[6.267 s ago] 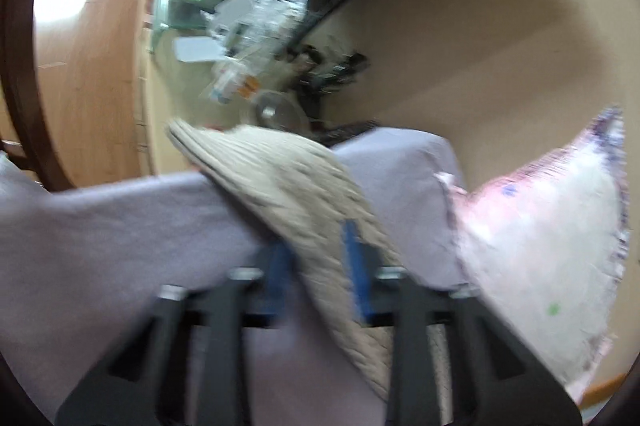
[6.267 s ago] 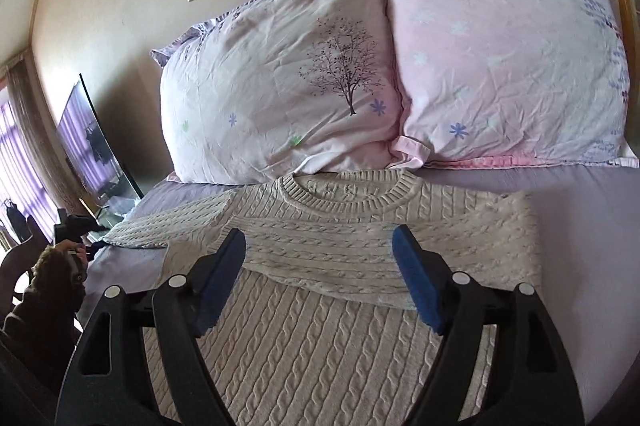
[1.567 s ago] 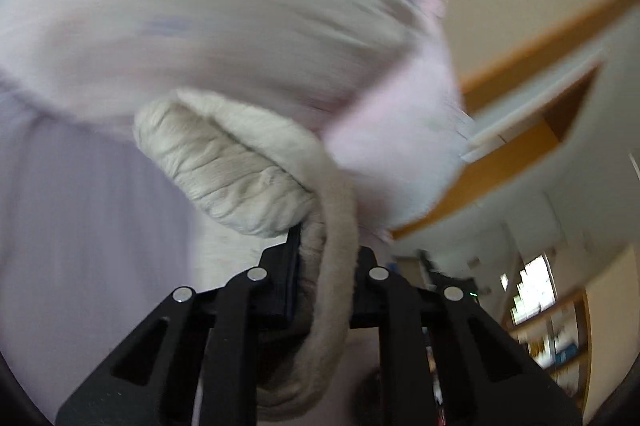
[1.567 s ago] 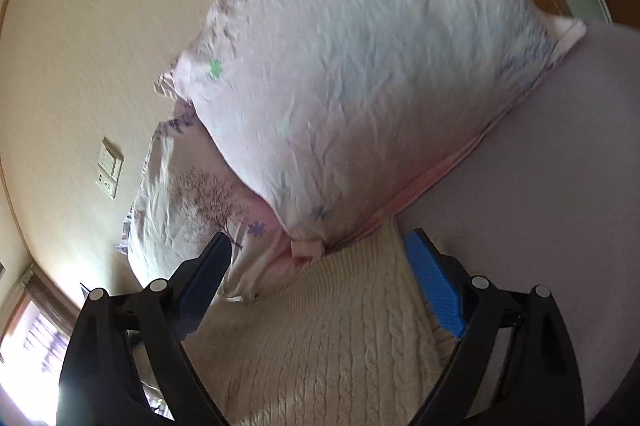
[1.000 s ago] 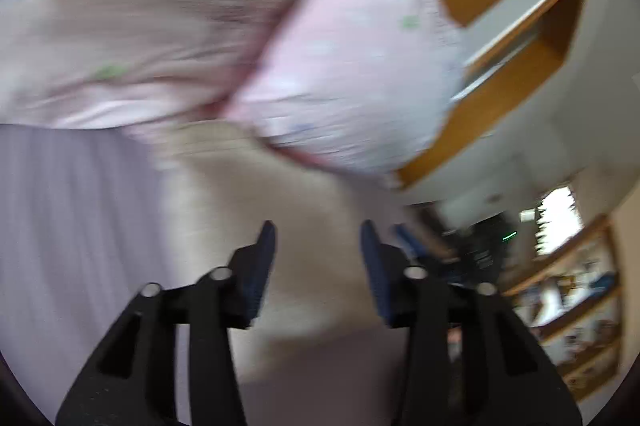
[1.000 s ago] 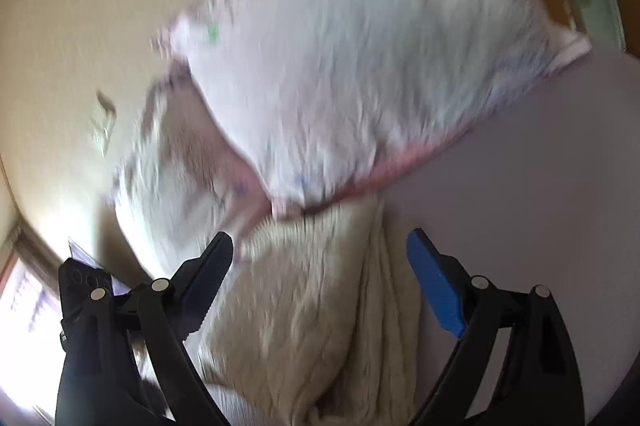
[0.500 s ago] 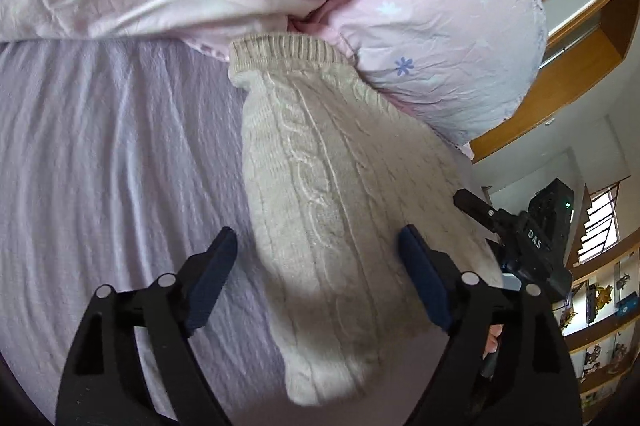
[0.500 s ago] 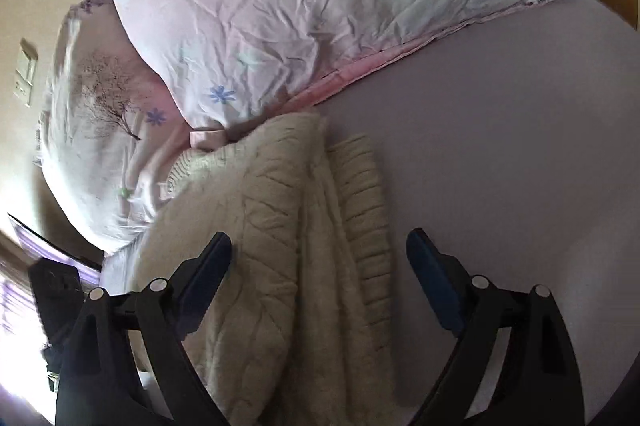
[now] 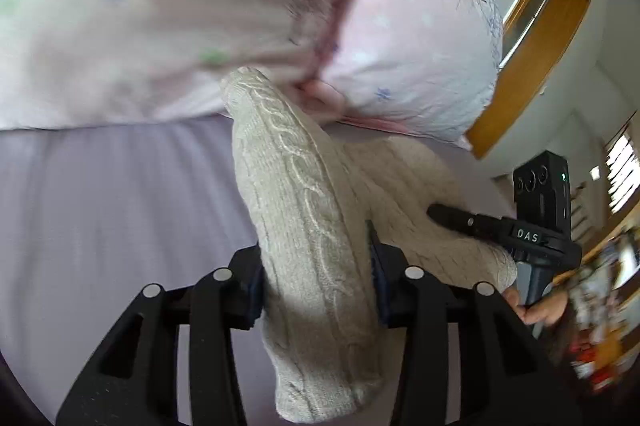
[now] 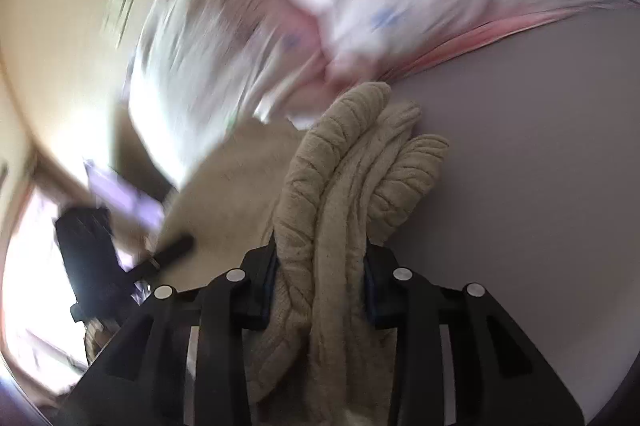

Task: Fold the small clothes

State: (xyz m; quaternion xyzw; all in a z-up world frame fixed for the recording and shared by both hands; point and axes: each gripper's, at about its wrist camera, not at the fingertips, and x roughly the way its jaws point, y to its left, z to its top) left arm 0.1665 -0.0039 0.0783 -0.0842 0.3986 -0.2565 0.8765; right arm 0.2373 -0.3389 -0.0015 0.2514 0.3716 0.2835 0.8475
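cream cable-knit sweater [image 9: 308, 226] lies on the lilac bed sheet [image 9: 120, 186] below the pillows [image 9: 400, 46], already narrowed into a long strip. left gripper [image 9: 316, 278] and right gripper [image 10: 318, 286] each pinch bunched knit — final crosswise fold looks left.

The bed [image 9: 100, 194] is covered with a pale lilac sheet, smooth apart from faint creases. Directly on it, ahead of the left tool [image 9: 316, 282], lies a cream cable-knit sweater [image 9: 304, 210], folded into a thick, narrow bundle that runs from between that tool's fingers away toward the pillows. Two pillows rest at the far end: a white-pink one [image 9: 160, 10] ahead and to the left, and a pink flowered one [image 9: 416, 66] ahead and to the right, their edges touching above the sweater's far end. Bare sheet lies left of the tool.
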